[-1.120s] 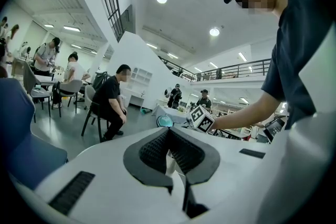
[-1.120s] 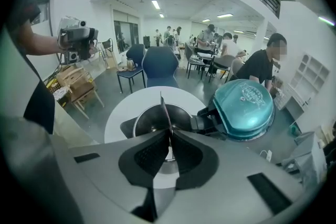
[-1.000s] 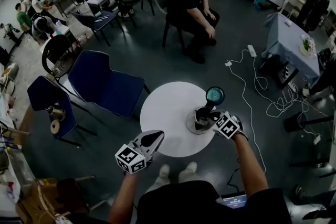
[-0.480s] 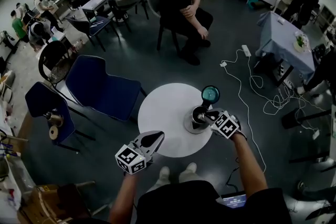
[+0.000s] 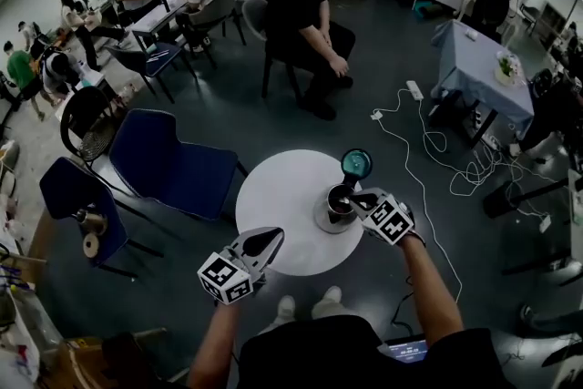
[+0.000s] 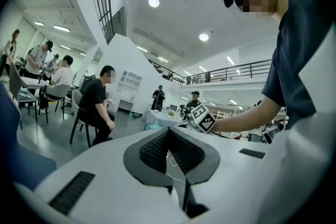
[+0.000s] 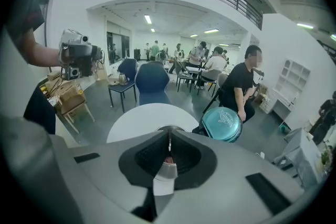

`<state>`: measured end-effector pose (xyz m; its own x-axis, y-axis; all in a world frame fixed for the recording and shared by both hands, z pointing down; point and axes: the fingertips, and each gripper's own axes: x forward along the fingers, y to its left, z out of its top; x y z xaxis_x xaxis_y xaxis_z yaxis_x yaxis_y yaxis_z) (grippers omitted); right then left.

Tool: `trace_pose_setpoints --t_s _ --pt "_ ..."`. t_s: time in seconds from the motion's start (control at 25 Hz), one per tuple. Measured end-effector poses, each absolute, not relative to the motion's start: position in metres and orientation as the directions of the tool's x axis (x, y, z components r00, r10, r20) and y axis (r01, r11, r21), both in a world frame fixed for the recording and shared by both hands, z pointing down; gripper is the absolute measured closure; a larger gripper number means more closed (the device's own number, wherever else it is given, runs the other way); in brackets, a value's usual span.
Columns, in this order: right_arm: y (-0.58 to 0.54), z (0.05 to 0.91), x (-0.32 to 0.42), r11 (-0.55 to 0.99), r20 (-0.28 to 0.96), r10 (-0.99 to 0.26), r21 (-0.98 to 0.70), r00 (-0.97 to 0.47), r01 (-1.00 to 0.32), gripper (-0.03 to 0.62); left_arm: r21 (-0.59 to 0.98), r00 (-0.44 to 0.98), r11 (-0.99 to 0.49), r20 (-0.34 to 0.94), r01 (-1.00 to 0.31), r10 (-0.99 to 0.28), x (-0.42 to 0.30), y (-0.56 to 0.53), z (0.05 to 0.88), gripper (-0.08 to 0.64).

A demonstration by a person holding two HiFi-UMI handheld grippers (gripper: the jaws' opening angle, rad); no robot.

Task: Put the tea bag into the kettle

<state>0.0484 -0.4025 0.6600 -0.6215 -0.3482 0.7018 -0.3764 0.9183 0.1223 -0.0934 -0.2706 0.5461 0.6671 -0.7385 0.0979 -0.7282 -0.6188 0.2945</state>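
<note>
Right gripper (image 5: 357, 198), over the open kettle (image 5: 332, 212), is clamped on a white tag (image 7: 165, 178), seemingly the tea bag's. Left gripper (image 5: 271, 238) is closed and empty.

The round white worktop (image 5: 273, 196) is bare on its left and middle part, so a tool can pass there freely. At its right edge stands the dark metal kettle (image 5: 333, 212). Its round teal lid (image 5: 356, 163) stands open on the far side and blocks that approach. The right tool (image 5: 357, 196), closed on the small white tea bag (image 7: 164, 178), fills the room just over the kettle mouth. The left tool (image 5: 271, 238), closed, hangs over the near edge. Blue chairs (image 5: 173, 161) stand left of the worktop.
</note>
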Motion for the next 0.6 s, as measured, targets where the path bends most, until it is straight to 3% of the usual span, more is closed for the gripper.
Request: trace_pose_setpoints --t_s 0.6 --pt "-0.319 0.551 0.015 0.867 0.433 -0.474 0.075 -0.767 -0.493 0.571 0.232 0.737 -0.704 0.100 -0.671 -0.669 -0.086 -0.225 0.530 0.545"
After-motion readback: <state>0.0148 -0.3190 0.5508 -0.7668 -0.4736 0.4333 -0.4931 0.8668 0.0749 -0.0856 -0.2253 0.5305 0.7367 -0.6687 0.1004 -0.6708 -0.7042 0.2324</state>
